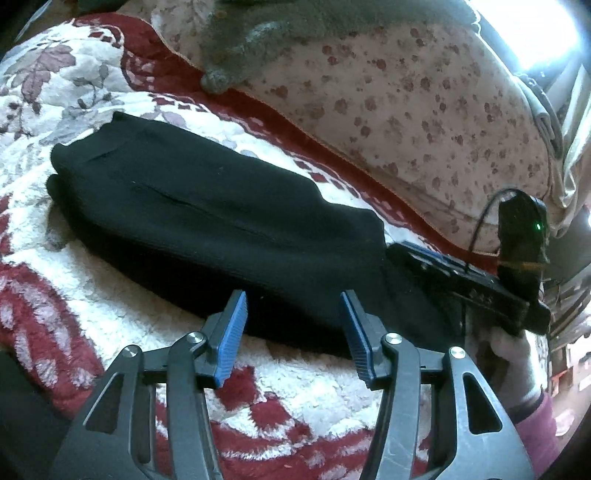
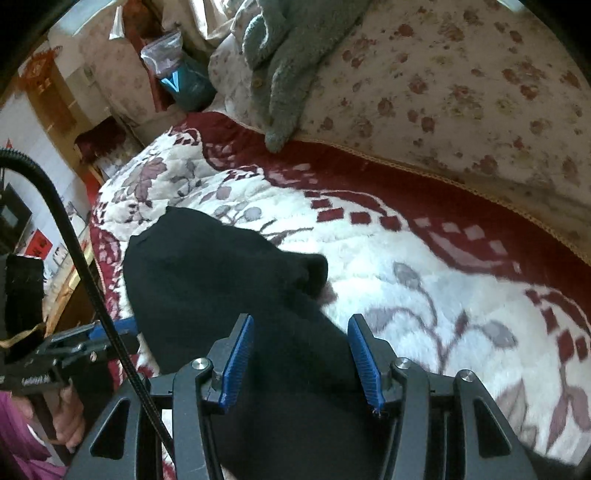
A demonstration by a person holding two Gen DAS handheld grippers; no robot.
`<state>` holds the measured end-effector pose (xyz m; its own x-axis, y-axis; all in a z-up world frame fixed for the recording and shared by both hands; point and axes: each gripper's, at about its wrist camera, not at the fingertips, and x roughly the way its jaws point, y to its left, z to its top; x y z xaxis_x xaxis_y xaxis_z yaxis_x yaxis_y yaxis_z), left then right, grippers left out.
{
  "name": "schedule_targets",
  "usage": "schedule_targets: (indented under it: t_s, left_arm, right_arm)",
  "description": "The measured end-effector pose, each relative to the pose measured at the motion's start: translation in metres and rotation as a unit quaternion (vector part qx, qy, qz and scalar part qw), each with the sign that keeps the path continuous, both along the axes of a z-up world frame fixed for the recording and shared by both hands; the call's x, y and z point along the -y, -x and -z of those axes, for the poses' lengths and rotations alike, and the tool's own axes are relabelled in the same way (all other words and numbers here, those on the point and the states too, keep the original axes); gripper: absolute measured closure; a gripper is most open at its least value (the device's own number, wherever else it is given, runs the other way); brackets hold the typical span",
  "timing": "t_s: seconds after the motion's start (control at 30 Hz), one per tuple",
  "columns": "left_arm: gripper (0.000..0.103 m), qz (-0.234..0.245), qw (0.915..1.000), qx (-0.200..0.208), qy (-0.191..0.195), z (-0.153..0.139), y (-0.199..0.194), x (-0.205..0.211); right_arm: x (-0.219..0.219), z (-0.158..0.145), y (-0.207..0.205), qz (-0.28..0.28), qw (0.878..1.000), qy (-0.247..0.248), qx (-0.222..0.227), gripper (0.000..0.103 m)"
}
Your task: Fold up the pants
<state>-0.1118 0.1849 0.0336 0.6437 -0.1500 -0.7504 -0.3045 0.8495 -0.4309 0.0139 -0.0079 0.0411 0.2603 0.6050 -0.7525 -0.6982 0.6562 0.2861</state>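
Note:
Black pants (image 1: pixel 207 218) lie folded lengthwise on a red and white floral blanket (image 1: pixel 295 391). My left gripper (image 1: pixel 293 299) is open at the pants' near edge, its blue pads (image 1: pixel 231 332) empty. The right gripper's body (image 1: pixel 469 288) shows at the pants' right end. In the right wrist view the pants (image 2: pixel 221 280) run under my right gripper (image 2: pixel 301 325), which is open with black cloth lying between its blue pads (image 2: pixel 364 363). The left gripper (image 2: pixel 74 347) shows at that view's left edge.
A cream quilt with red flowers (image 1: pixel 424 110) is heaped along the far side of the bed, with a grey knitted garment (image 1: pixel 258 33) on it. Furniture and bags (image 2: pixel 177 70) stand beyond the bed's far left end.

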Motion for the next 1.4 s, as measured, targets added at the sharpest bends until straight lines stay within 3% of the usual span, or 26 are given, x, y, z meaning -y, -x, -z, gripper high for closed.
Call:
schedule_targets:
  t_s: [0.13,0.23,0.3,0.33,0.4,0.47,0.5,0.7,0.73,0.83,1.03,1.2,1.4]
  left_arm:
    - [0.052,0.002,0.9999,-0.012,0.000,0.006,-0.010,0.006]
    - [0.052,-0.002,0.9998,-0.021,0.001,0.011,-0.015,0.008]
    - [0.052,-0.009,0.9998,-0.019,0.000,0.012,-0.016,0.007]
    - [0.054,-0.012,0.9998,-0.015,0.002,0.012,-0.016,0.007]
    - [0.078,-0.016,0.9997,-0.014,-0.011,0.011,-0.017,0.006]
    - [0.081,-0.012,0.9995,-0.018,-0.024,0.011,-0.018,0.006]
    - [0.086,-0.011,0.9995,-0.018,-0.024,0.012,-0.017,0.006]
    - [0.087,-0.006,0.9983,-0.024,-0.053,0.017,-0.015,0.010]
    - [0.088,-0.006,0.9983,-0.025,-0.052,0.016,-0.015,0.010]
    - [0.088,-0.006,0.9980,-0.026,-0.056,0.014,-0.012,0.011]
    - [0.088,-0.013,0.9981,-0.034,-0.050,0.010,-0.001,0.013]
    - [0.087,-0.013,0.9979,-0.021,-0.060,-0.003,0.008,0.021]
    - [0.067,0.005,0.9979,-0.022,-0.060,-0.009,0.005,0.040]
  right_arm:
    - [-0.015,0.008,-0.014,-0.013,0.999,-0.004,-0.031,0.053]
    - [-0.023,0.013,-0.016,-0.023,0.999,-0.012,-0.043,0.076]
    - [-0.028,0.010,-0.011,-0.033,0.999,-0.006,-0.021,0.084]
    - [-0.030,0.008,-0.008,-0.034,0.999,-0.003,-0.011,0.087]
    - [-0.030,0.004,-0.006,-0.036,0.999,-0.001,-0.003,0.088]
    - [-0.028,-0.001,-0.004,-0.036,0.999,-0.008,0.003,0.088]
    - [-0.026,-0.002,-0.004,-0.034,0.999,-0.014,0.001,0.088]
    - [-0.024,0.019,-0.005,-0.003,1.000,-0.019,-0.006,0.088]
    - [-0.024,0.019,-0.004,0.000,1.000,-0.019,-0.001,0.085]
    - [-0.019,0.016,-0.002,0.016,1.000,-0.006,-0.001,0.064]
    - [0.018,0.007,0.017,0.042,0.999,-0.015,-0.006,0.063]
    - [0.073,-0.005,0.041,0.085,0.995,-0.056,-0.010,0.063]
    - [0.142,-0.016,0.066,0.149,0.985,-0.085,-0.004,0.054]
